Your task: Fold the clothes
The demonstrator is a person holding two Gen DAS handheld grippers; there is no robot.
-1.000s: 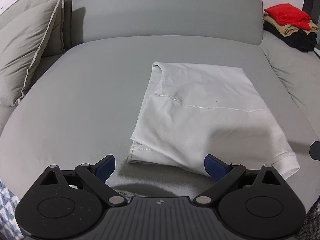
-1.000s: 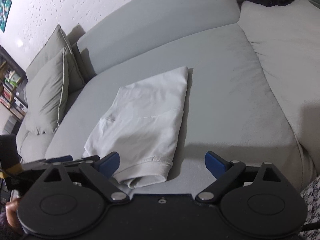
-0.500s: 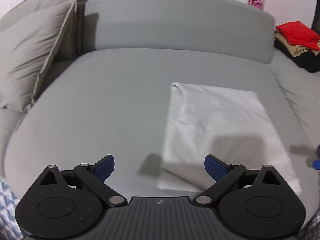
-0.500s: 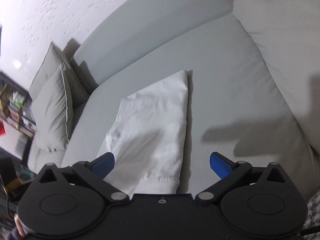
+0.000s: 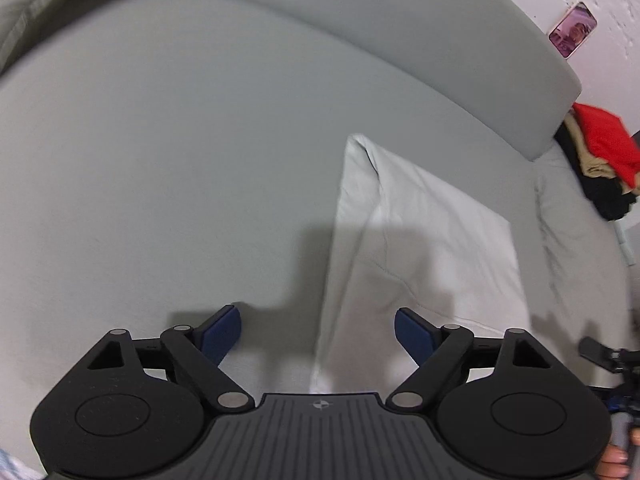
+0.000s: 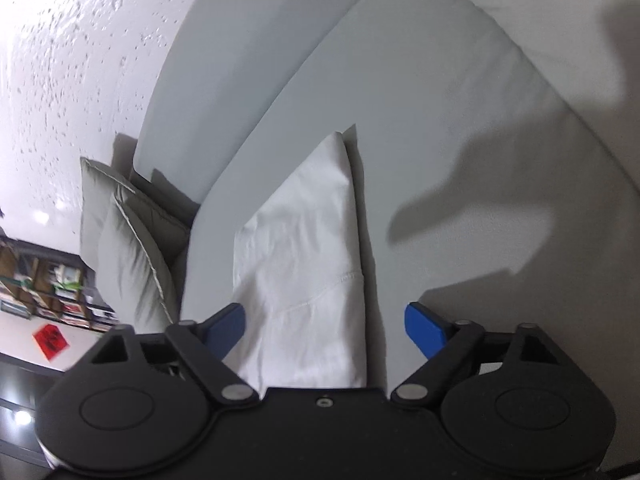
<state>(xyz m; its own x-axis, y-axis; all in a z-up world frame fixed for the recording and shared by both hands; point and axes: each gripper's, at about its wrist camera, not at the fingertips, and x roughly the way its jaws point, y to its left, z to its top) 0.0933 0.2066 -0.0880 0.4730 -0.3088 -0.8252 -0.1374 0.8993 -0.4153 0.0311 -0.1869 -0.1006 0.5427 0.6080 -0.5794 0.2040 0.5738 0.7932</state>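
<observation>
A folded white garment (image 5: 420, 248) lies flat on the grey sofa seat (image 5: 160, 160). My left gripper (image 5: 318, 330) is open and empty, above the garment's near left edge. My right gripper (image 6: 324, 326) is open and empty, above the near right edge of the same garment (image 6: 308, 264). Part of the right gripper shows at the right edge of the left wrist view (image 5: 612, 360). Neither gripper holds cloth.
A stack of folded clothes (image 5: 600, 160), red on top, sits on the sofa's far right. Grey pillows (image 6: 128, 240) lean at the sofa's left end. The sofa backrest (image 5: 400, 40) runs behind. A bookshelf (image 6: 48, 280) stands beyond the pillows.
Both grippers have tilted and moved closer over the garment's near end, left gripper swinging left, right gripper swinging right. The garment has stayed flat. Both grippers stay open.
</observation>
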